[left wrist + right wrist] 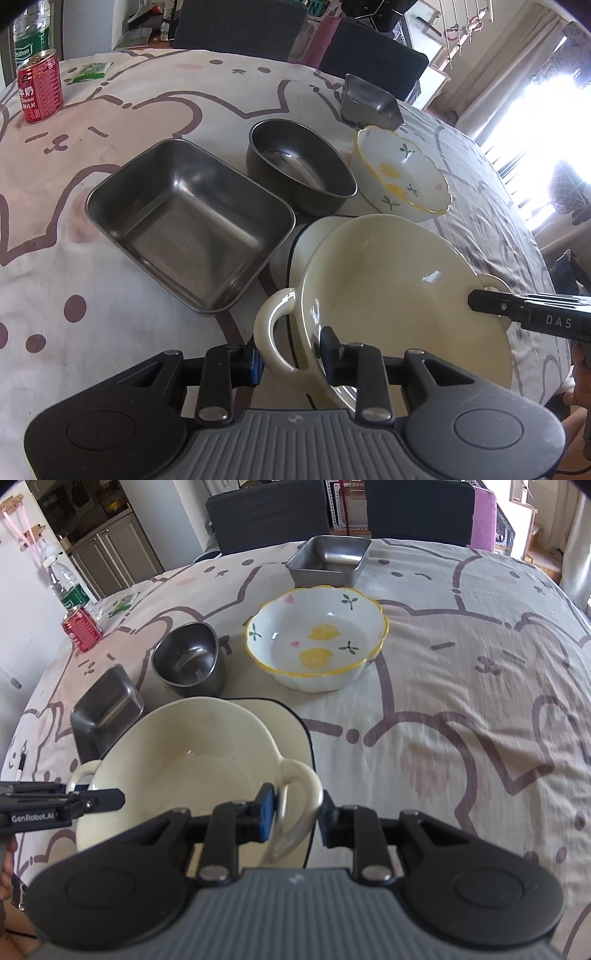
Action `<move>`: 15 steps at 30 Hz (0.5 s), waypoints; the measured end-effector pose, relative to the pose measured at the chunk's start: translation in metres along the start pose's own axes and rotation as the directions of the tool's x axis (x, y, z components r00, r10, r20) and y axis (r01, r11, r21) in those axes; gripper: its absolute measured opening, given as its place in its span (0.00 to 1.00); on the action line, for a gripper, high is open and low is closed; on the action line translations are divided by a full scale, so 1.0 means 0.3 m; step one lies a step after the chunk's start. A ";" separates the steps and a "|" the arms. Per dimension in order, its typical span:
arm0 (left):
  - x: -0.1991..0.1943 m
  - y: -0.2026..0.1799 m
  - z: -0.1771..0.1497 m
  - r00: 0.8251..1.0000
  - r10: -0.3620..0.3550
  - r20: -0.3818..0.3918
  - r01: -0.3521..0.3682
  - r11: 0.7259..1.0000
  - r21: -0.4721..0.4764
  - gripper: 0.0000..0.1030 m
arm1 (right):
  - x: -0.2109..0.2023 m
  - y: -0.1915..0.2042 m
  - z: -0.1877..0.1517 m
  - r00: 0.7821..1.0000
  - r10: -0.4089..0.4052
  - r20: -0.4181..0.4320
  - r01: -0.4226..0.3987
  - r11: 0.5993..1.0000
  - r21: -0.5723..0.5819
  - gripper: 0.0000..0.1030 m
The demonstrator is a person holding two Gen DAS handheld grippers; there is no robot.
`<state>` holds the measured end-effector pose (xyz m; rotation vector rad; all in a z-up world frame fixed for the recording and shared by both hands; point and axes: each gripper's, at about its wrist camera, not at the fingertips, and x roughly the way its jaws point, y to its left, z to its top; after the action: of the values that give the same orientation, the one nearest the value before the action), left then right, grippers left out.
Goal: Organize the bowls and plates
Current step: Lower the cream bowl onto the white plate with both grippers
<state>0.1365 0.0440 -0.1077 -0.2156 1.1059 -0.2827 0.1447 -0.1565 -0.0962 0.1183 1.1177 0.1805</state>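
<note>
Cream bowl (pixel 399 295) tilted above white plate (pixel 314 236) on surface (pixel 461 701); left hand-held gripper (pixel 291 360) and right hand-held gripper (pixel 297 812) each pinch one handle.

Handled bowl (pixel 177 760) sits over a plate (pixel 291 734), floral bowl (pixel 317 638) behind.

My left side's crowded: steel tray (pixel 188 225) & steel bowl (pixel 299 170) sit just beside the cream bowl (pixel 399 291), floral bowl (pixel 317 638) beyond. Right of it I've got bare tablecloth (pixel 480 720), open approach.
</note>
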 end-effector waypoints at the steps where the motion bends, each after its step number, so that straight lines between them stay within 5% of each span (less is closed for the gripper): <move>1: 0.004 -0.001 0.002 1.000 0.003 -0.001 -0.003 1.000 0.001 0.32 | 0.002 0.000 0.001 1.000 -0.002 -0.001 0.002 1.000 0.001 0.28; 15: 0.049 -0.002 0.039 1.000 0.018 0.006 -0.018 1.000 -0.016 0.34 | 0.027 0.005 0.035 0.999 -0.039 0.018 0.040 0.999 -0.007 0.29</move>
<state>0.1532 0.0389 -0.1149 -0.2208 1.1042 -0.2570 0.1576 -0.1536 -0.0986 0.0909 1.1009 0.1482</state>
